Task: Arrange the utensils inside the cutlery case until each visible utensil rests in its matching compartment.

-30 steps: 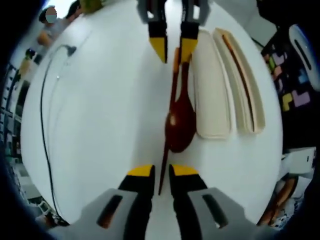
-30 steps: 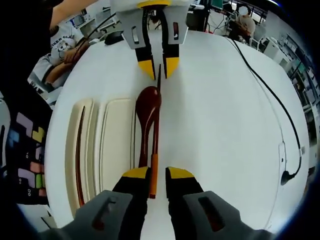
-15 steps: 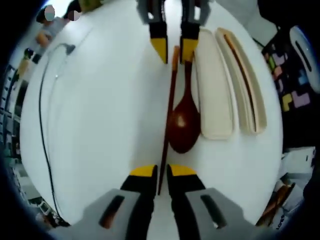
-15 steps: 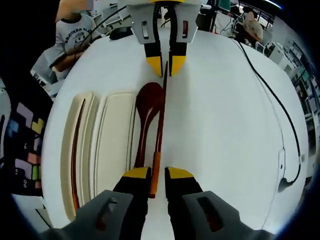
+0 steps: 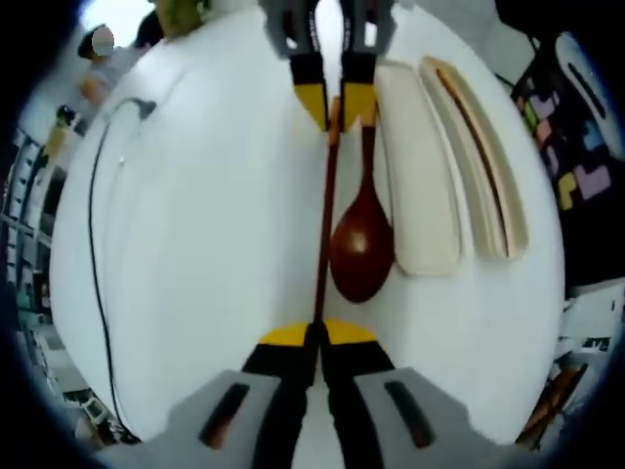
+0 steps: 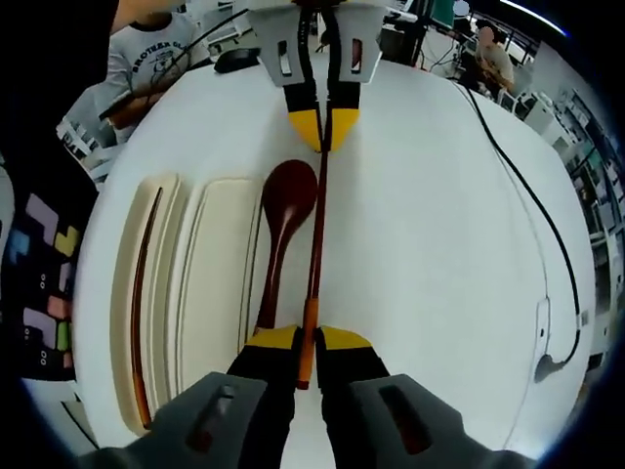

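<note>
Two grippers: left gripper (image 5: 314, 337) and right gripper (image 6: 307, 338) each pinch one end of the loose chopstick (image 6: 317, 234), jaws nearly shut on it.
Chopstick: lies on the desk, just beside the wooden spoon (image 6: 281, 220).
Cutlery case: cream tray (image 6: 210, 293) beside the spoon; a second chopstick (image 6: 145, 293) already rests in its narrow far slot.
Advice: probably lift both ends level, clear the spoon, lower alongside its mate.
Desk: white, round (image 6: 439, 244), a black cable (image 6: 532, 186) across it.
Room: seated people and shelving beyond the desk.
</note>
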Motion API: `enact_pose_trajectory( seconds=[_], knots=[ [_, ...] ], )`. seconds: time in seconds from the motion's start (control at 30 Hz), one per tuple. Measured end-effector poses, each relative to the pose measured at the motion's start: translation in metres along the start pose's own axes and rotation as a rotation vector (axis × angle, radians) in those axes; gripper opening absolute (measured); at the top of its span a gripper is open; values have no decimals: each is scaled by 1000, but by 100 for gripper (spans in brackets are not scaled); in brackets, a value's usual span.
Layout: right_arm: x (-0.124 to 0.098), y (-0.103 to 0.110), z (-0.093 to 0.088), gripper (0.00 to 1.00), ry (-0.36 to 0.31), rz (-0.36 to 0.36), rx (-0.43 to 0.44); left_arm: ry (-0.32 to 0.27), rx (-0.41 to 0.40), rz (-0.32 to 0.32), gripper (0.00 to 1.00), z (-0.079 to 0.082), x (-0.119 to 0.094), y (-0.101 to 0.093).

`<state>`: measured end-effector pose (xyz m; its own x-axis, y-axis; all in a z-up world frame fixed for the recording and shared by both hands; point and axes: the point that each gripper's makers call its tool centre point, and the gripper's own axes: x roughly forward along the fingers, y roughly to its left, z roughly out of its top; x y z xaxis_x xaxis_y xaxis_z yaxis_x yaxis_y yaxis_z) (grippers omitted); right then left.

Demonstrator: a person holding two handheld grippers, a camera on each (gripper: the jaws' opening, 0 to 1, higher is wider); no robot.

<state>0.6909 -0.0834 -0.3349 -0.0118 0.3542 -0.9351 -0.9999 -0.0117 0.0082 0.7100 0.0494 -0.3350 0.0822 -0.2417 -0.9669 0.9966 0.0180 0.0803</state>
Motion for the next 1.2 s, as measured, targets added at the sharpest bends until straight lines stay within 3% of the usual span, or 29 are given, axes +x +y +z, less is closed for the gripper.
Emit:
enact_pose_trajectory(
  seconds=[0.07, 0.13, 0.23, 0.47, 0.6, 0.93, 1.2],
  knots=[
    [0, 0, 0, 5, -1, -1, -9, 20, 18, 15, 3, 0, 0, 0],
    [0, -1, 0, 4, -21, -16, 65, 33, 12, 24, 3, 1, 0, 0],
    [-1, -1, 0, 4, -36, -18, 40, 33, -30, -2, 3, 0, -1, 2],
    [-5, -3, 0, 4, -5, -29, 30, 65, 33, -28, 2, 3, -1, -5],
    [-16, -6, 4, 4, -13, -55, 26, 88, 59, 0, 2, 4, -4, -3],
    [-41, -6, 5, 4, -27, -113, -4, 68, 62, 61, 2, 16, -26, -1],
    [-63, 7, 0, 4, -44, -156, 2, 48, 51, 65, 2, 31, -37, -16]
  ],
)
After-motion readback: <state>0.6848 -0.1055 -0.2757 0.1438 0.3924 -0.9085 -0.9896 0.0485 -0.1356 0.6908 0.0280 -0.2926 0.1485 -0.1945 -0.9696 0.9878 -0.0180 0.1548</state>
